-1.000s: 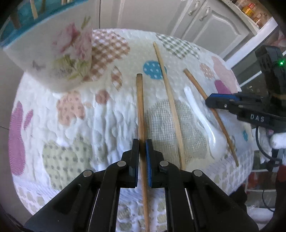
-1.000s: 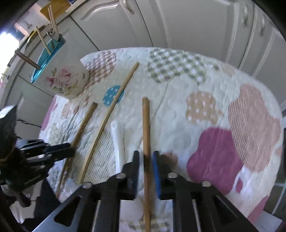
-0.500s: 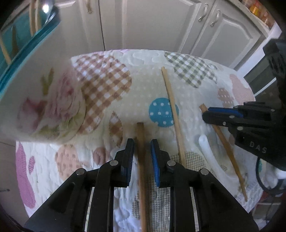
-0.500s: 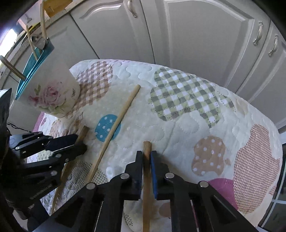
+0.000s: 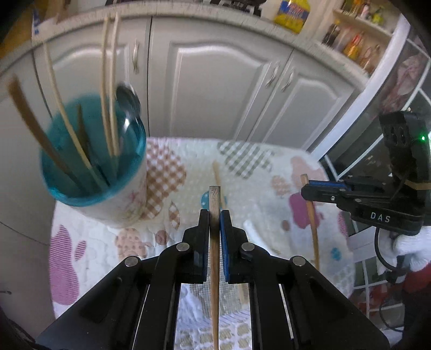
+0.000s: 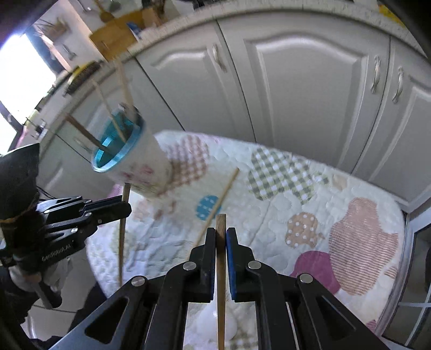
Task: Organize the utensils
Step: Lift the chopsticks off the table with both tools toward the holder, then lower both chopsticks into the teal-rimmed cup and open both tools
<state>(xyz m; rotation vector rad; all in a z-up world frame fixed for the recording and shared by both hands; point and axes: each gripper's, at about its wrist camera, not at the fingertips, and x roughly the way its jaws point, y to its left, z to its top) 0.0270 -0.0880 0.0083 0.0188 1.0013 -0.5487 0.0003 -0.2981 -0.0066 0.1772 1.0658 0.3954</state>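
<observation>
My left gripper (image 5: 214,212) has its jaws closing, pads pressed on a wooden chopstick (image 5: 214,193) near its top end, lifted off the cloth. My right gripper (image 6: 221,230) is shut on a second chopstick (image 6: 221,220), also raised. Each shows in the other's view: the right gripper (image 5: 305,188) at the right, the left gripper (image 6: 126,207) at the left. A floral cup (image 5: 118,204) with a blue inside stands at the far left and holds several chopsticks and a metal spoon. A third chopstick (image 6: 225,188) and a white spoon (image 5: 250,226) lie on the cloth.
The round table wears a quilted patchwork cloth (image 6: 296,215). Grey cabinet doors (image 5: 215,88) stand close behind it. A gloved hand (image 5: 412,247) holds the right gripper. Bottles (image 5: 291,13) sit on the counter above.
Both grippers have risen and tipped up, lifting their chopsticks off the cloth. The left jaws loosened, slid toward the stick's end and closed again. The cup's inside now shows.
</observation>
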